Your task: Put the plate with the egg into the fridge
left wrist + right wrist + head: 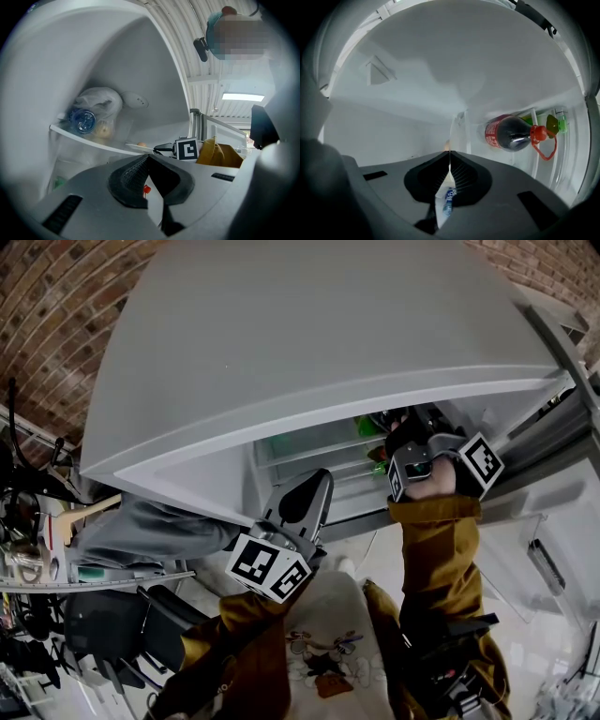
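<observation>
Just then, your right gripper (pixel 449 153) pinched the rim of the plate (pixel 138 148), egg (pixel 141 144) on top, inside the fridge (pixel 440 70), mid-frame in the left gripper view, your left gripper (pixel 149 157) had its tongs pressed together

The grey fridge (pixel 281 343) fills the upper frame, with a brick wall (pixel 56 324) behind it. Below its broad grey front the compartment stands open – white shelves (pixel 309 451) and something green (pixel 368 426) show inside. The right gripper (pixel 403 427) reaches into that opening; its tips are in shadow. The left gripper (pixel 317 486) hangs just outside the fridge, lower, jaws tapering together. Both sleeves (pixel 436 549) are mustard. Left of the fridge lies clutter (pixel 37 549) – too jumbled to name.
</observation>
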Demonstrator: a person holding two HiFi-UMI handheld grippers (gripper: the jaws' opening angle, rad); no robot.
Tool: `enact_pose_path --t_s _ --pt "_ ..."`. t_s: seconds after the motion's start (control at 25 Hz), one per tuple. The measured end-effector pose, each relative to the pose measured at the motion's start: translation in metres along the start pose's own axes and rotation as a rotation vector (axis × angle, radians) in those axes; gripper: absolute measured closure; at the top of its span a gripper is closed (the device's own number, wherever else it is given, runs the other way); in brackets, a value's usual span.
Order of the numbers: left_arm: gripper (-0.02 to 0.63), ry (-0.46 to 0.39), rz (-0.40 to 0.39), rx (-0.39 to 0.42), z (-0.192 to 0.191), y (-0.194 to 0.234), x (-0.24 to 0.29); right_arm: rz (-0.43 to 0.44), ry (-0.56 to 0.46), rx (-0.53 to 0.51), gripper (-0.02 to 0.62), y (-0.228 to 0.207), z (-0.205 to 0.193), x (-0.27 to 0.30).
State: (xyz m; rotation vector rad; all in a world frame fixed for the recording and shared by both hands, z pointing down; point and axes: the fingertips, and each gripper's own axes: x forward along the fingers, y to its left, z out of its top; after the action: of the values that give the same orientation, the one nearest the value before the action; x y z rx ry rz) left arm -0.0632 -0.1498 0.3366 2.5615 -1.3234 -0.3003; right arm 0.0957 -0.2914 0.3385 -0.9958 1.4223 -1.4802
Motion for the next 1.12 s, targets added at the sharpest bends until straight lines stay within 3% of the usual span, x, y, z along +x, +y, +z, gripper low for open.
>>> enact_pose_path --t_s 0.48,1.12 --pt "0.6 0.0 0.013 -0.001 0.0 0.002 0.002 0.036 0.009 0.018 0.578 -0.001 0.004 0.017" --pt "0.6 -0.011 0.034 -0.005 0.004 0.01 0.001 -0.059 0.018 -0.046 0.578 -0.014 0.012 0.028"
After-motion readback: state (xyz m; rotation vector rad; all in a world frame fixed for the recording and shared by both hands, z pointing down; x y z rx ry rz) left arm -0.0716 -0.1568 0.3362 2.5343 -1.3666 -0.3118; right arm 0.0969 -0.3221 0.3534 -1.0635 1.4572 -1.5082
